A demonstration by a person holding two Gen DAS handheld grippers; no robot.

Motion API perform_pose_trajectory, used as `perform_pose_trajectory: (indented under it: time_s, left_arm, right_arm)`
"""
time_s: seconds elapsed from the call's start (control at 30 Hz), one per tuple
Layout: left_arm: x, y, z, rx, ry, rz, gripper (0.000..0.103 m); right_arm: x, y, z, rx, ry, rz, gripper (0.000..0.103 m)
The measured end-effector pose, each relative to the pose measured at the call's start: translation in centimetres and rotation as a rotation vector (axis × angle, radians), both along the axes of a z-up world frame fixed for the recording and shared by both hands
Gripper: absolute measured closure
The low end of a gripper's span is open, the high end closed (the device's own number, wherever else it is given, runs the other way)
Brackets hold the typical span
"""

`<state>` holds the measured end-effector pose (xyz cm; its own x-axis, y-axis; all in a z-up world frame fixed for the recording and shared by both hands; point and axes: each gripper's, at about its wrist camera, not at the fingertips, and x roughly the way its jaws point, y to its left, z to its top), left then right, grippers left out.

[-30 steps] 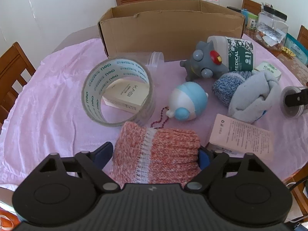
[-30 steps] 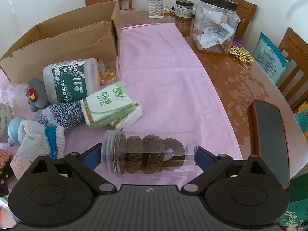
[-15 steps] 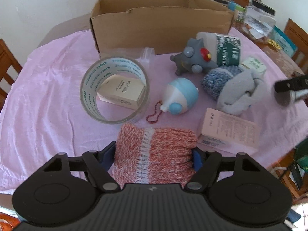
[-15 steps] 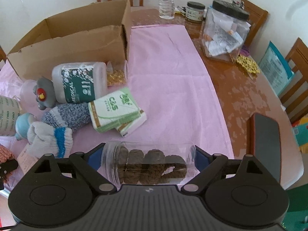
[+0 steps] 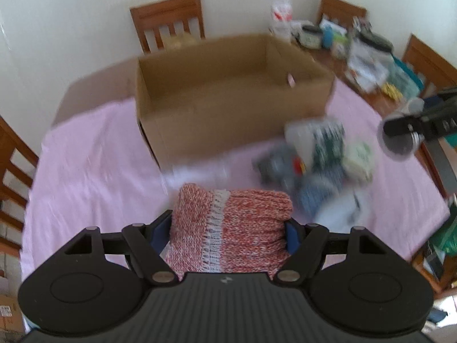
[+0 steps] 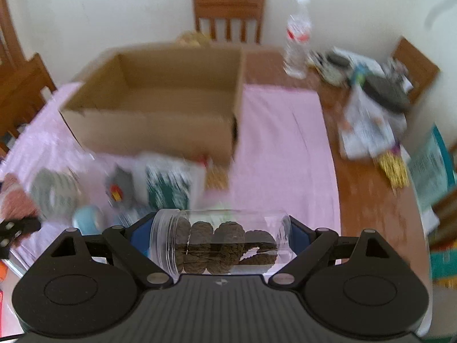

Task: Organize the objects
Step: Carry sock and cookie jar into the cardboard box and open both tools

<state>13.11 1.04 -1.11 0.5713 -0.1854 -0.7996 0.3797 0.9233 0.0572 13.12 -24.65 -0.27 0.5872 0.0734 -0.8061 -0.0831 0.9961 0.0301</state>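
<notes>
Left gripper: jaws pressed onto a folded red-and-white knitted cloth, one blue pad at each end, after closing further within the past second. The cloth's long axis is laid crosswise between the fingers; a white stitched band is seen left of its middle. The cloth is held clear of the pink tablecloth.

Ahead of the left gripper: an open brown cardboard box, its opening turned upward, its long side set across the view. A wooden chair is seen beyond it, against the wall.

Ahead and to the right of the left gripper, just beside the box's near right corner: a blurred heap, in which a white bottle with a green label and a grey toy figure can be made out. The rest is too smeared to name.

Right gripper: jaws clamped on a clear plastic jar of dark brown ridged lumps, gripped end to end. The jar's long axis is laid crosswise, its ribbed mouth end at the left pad, its rounded base at the right. It is held above the tablecloth.

To the left of the right gripper: a roll of clear tape, blurred. Ahead: the same box, with the labelled bottle lying between box and jar. Ahead and to the right: bare pink cloth, then the brown wooden tabletop, crowded with blurred clutter, and an upright clear water bottle.
</notes>
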Motion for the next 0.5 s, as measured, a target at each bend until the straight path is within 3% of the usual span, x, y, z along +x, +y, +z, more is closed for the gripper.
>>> perform_pose_trajectory:
  time_s: [0.27,0.5]
  left_arm:
    - [9.5,-2.1,4.0,-0.062,-0.1,0.057,0.027]
    - [15.9,-3.7,3.5,-0.059,-0.108,0.106,0.025]
  right_arm:
    - [7.0,1.6,4.1,0.014,-0.129,0.061,0.009]
    - [13.2,3.0,3.9,-0.012,-0.135,0.089,0.009]
